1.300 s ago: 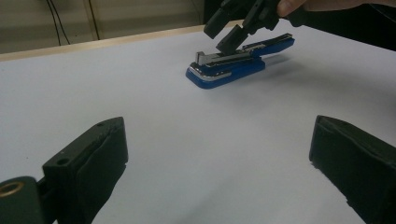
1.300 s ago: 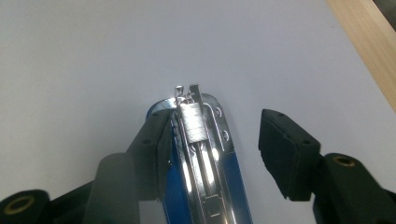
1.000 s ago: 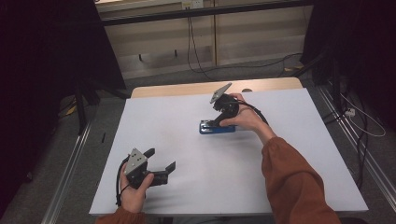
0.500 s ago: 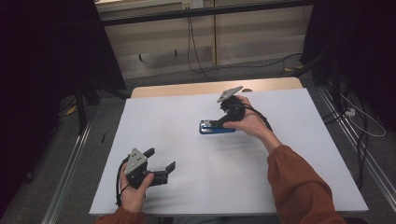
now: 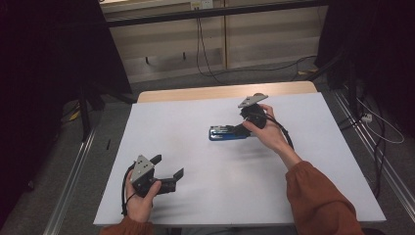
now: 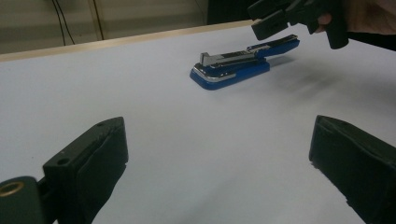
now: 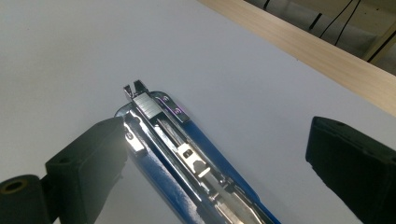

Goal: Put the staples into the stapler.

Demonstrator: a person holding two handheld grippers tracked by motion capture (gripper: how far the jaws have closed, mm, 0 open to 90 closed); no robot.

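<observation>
My right gripper (image 5: 243,128) hangs over the back end of the blue metal stapler (image 5: 226,132) lying mid-table on the white sheet (image 5: 195,196); its jaws have just been opening, wide apart, gripping nothing; my left gripper (image 5: 169,172) rests near the front edge, jaws apart, empty.

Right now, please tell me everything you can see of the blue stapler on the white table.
The blue stapler with bright metal parts lies flat near the middle of the white table. Its top appears swung open, so the metal staple channel and spring show along its length. The right tongs stand open at its rear end, not gripping it. Whether a jaw touches it is unclear.
</observation>
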